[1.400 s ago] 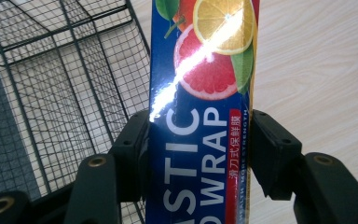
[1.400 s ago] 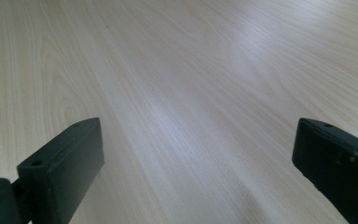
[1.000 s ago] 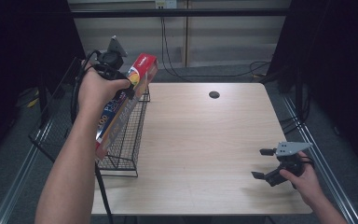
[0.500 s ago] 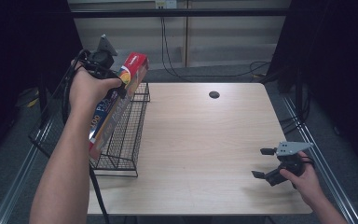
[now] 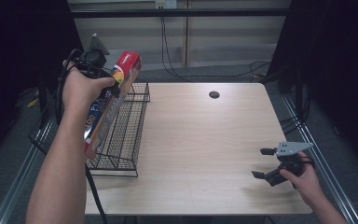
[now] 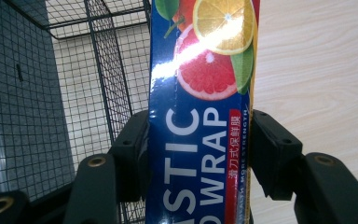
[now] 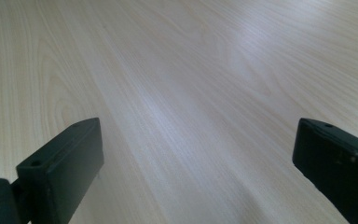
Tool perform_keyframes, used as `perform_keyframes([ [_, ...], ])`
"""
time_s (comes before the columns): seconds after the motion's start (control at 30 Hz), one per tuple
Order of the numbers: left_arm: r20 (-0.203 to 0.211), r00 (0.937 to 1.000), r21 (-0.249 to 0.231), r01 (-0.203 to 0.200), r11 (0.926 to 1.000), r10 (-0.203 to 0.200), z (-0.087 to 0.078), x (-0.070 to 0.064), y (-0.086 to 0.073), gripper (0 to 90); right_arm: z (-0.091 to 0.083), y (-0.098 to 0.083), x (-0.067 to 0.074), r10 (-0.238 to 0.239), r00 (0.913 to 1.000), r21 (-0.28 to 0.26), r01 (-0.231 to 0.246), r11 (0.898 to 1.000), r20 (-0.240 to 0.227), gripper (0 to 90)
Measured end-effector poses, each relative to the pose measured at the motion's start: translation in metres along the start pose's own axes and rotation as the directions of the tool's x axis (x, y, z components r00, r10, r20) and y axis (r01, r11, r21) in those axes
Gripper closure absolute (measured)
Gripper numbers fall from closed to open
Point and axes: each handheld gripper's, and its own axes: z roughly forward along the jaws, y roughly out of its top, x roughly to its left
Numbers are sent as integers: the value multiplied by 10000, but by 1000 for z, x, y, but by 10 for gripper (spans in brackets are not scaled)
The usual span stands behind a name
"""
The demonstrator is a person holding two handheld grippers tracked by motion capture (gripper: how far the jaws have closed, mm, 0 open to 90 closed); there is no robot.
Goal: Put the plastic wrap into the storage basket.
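A long box of plastic wrap (image 5: 115, 95), blue with a red end and citrus pictures, hangs tilted above a black wire basket (image 5: 127, 135) at the table's left edge. My left gripper (image 5: 113, 84) is shut on the box near its upper half. In the left gripper view both black jaws press on the sides of the box (image 6: 200, 93), with the basket's mesh (image 6: 98, 70) below and to the left. My right gripper (image 5: 261, 163) rests low at the front right of the table, open, with nothing between its jaws (image 7: 196, 154).
The light wooden table (image 5: 205, 140) has a round cable hole (image 5: 214, 94) near its far edge. A black cable (image 5: 93, 186) trails from the left gripper down past the basket. Metal rails (image 5: 317, 154) run along both sides of the table.
My left hand has carried the box a little to the left, over the basket's outer side. The right gripper has stayed where it was.
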Motion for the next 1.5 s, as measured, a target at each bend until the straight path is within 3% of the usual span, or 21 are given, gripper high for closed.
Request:
perform_keyframes([
  [0.67, -223, 9979, 43, 608, 9981, -607, -2, 23, -9, 448, -1, 0, -1, 35, 10000, -7, -35, 10000, 56, 15],
  [1.1, -615, 9929, 27, 1017, 9948, -1013, -10, 43, -11, 447, 0, 0, -1, 36, 9999, 39, -37, 10000, 128, 15],
  [1.5, -796, 9862, 122, 1465, 9891, -1451, 2, 60, -16, 446, 2, -2, -2, 66, 10000, 120, -67, 9999, 63, 15],
])
